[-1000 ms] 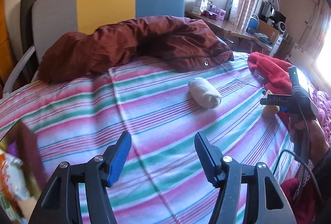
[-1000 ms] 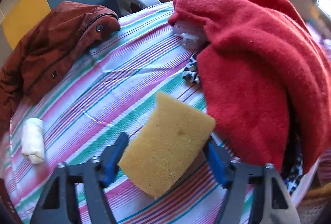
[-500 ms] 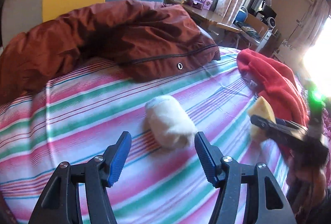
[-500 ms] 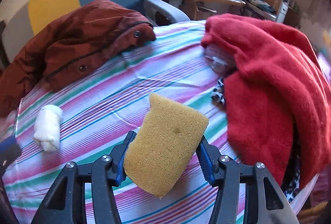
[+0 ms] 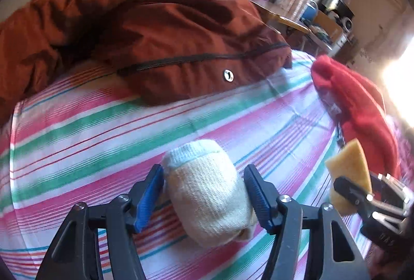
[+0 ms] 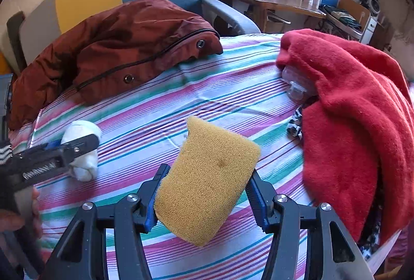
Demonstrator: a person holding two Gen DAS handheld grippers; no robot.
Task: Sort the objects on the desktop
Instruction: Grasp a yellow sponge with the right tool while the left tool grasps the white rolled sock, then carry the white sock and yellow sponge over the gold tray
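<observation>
On the striped bedsheet [image 5: 77, 130], the left gripper [image 5: 203, 196] straddles a rolled cream sock [image 5: 207, 192], its blue pads spread on either side; whether they touch the sock is unclear. To its right, the right gripper [image 6: 207, 196] pinches a yellow sponge [image 6: 207, 181] above the sheet, beside a red fleece blanket [image 6: 349, 125]. A rust-brown jacket [image 6: 116, 52] lies behind.

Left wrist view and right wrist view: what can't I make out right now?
- Left claw on the sock roll: contact unclear; the roll hides the pads.
- Clear plastic item, right wrist view: mostly under the red blanket.
- Patterned cloth: the blanket covers most of it.
</observation>
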